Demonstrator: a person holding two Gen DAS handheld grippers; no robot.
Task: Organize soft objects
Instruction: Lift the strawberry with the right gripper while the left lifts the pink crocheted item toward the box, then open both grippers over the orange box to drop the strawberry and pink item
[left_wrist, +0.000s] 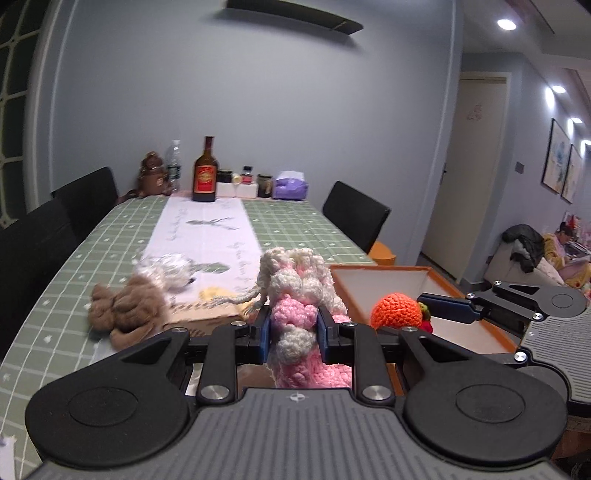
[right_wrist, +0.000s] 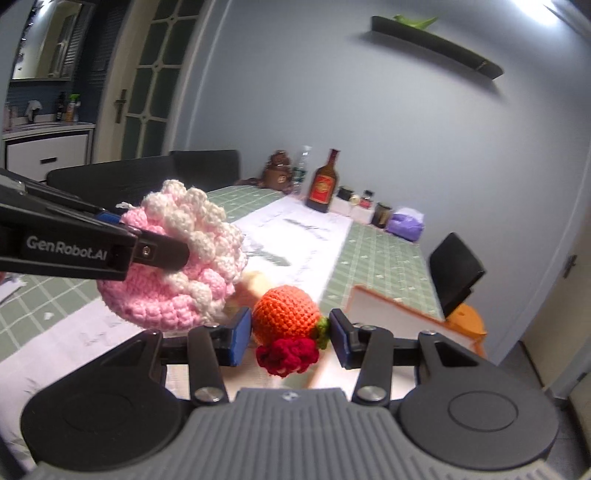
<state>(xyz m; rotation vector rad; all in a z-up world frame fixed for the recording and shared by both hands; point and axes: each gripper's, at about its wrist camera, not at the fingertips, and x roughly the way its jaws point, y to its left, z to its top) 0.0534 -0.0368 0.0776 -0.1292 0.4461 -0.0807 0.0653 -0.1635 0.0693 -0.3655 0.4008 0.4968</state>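
A dining room with pale blue-grey walls holds a long table (left_wrist: 303, 229) covered in a green checked cloth, with a white runner (left_wrist: 207, 236) printed with faint script too blurred to read. Black chairs (left_wrist: 354, 214) stand along both sides.

At the far end stand a dark glass bottle (left_wrist: 204, 171) with a red label whose writing is too small to read, a clear water bottle (left_wrist: 173, 162), a brown plush figure (left_wrist: 151, 173), small jars (left_wrist: 245, 175) and a purple tissue pack (left_wrist: 290, 184).

The left gripper (left_wrist: 293, 330) is clamped on a pink and white crocheted pouch (left_wrist: 295, 295), its blue pads pressing both sides, the pouch lifted above the table. In the right wrist view the side of this gripper reads "GenRobot.AI".

The right gripper (right_wrist: 288, 338) has its jaws spread; an orange crocheted ball (right_wrist: 286, 314) with a green and dark red crocheted piece (right_wrist: 288, 356) sits between them. The ball touches the left pad, and whether the right pad touches the toy cannot be told.

Just beside both grippers lies an open box (left_wrist: 384, 284) with orange walls and a white inside, at the table's right edge. On the table to the left lie a brown plush toy (left_wrist: 125, 310) and a silvery fluffy item (left_wrist: 170, 271), close together, near a flat cardboard piece (left_wrist: 207, 314). A wall shelf (left_wrist: 295, 14) hangs high above the table. Through a doorway to the right, a person (left_wrist: 563, 240) sits on a sofa.
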